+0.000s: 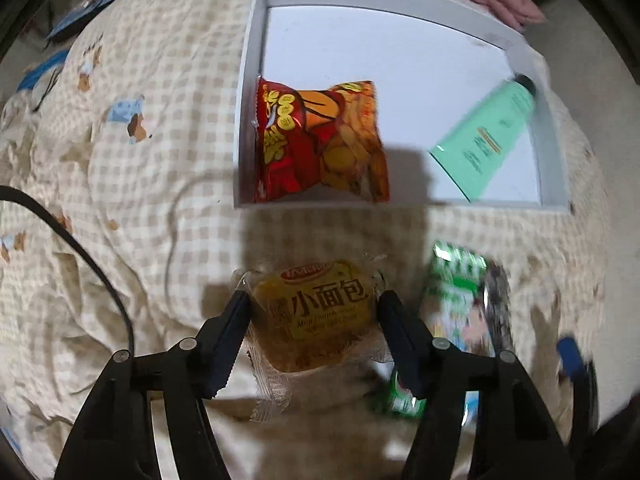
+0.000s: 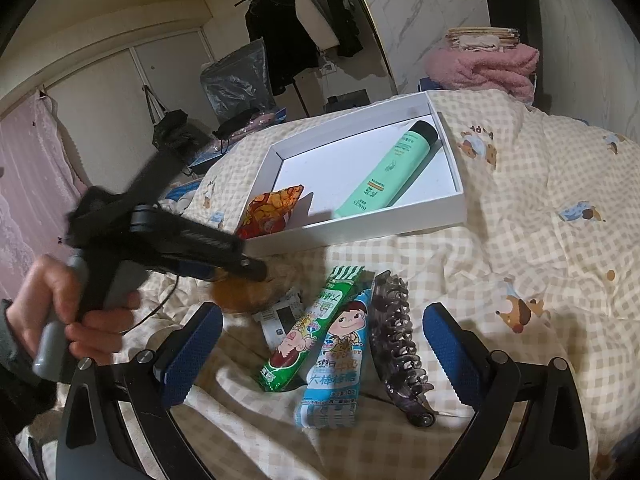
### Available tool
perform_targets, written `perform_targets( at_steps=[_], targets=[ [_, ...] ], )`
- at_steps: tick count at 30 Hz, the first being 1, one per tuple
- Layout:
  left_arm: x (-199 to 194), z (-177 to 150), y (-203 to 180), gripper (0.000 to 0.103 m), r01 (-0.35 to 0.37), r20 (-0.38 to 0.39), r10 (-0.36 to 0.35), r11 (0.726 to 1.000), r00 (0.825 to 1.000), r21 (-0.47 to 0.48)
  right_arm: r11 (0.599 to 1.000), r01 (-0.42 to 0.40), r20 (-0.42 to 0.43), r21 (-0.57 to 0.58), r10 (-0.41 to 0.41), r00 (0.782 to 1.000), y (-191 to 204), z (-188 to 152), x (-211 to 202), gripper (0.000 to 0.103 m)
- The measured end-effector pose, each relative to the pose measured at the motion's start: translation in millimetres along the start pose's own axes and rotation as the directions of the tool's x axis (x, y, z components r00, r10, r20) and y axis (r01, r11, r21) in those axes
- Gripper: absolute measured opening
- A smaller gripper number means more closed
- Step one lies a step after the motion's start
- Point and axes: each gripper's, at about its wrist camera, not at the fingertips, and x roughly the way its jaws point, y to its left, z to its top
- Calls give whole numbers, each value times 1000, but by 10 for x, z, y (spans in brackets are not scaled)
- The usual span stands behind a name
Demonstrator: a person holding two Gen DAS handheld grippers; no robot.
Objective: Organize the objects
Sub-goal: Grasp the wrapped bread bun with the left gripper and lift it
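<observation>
white box (image 1: 248, 80): chips bag (image 1: 320, 140), green tube (image 1: 486, 140) | left hand-held gripper (image 1: 312, 300): grips bread packet (image 1: 320, 316) | right (image 2: 320, 344): wide

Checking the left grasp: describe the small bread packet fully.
The small bread packet is a clear crinkly wrapper with a yellow label and dark Chinese lettering over a golden-brown bun. It sits between the left gripper fingers, which press both sides, above the checked quilt, short of the white tray. Lifted or resting: unclear.
</observation>
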Motion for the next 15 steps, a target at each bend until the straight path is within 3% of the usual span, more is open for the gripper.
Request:
perform_targets(
  at_steps=[4, 6, 9, 11, 13, 15],
  targets=[
    [-239, -179, 106, 68, 65, 49, -65, 998, 997, 20, 1000, 1, 2, 1, -1, 1000, 2, -1, -1, 101],
    [-417, -219, 114, 68, 69, 138, -76, 996, 987, 55, 1000, 1, 1, 2, -1, 1000, -2, -1, -1, 101],
    [-637, -256, 35, 68, 26, 315, -74, 988, 946, 155, 1000, 1, 2, 4, -1, 1000, -2, -1, -1, 101],
    [-579, -163, 0, 68, -31, 377, -47, 980, 925, 198, 1000, 2, 2, 6, -2, 1000, 0, 3, 3, 101],
    [-365, -57, -35, 68, -69, 384, -17, 976, 923, 207, 1000, 2, 4, 7, -2, 1000, -1, 1, -4, 101],
    [-157, -3, -26, 68, -37, 333, -32, 979, 942, 198, 1000, 3, 3, 8, -3, 1000, -2, 1, -1, 101]
  ],
)
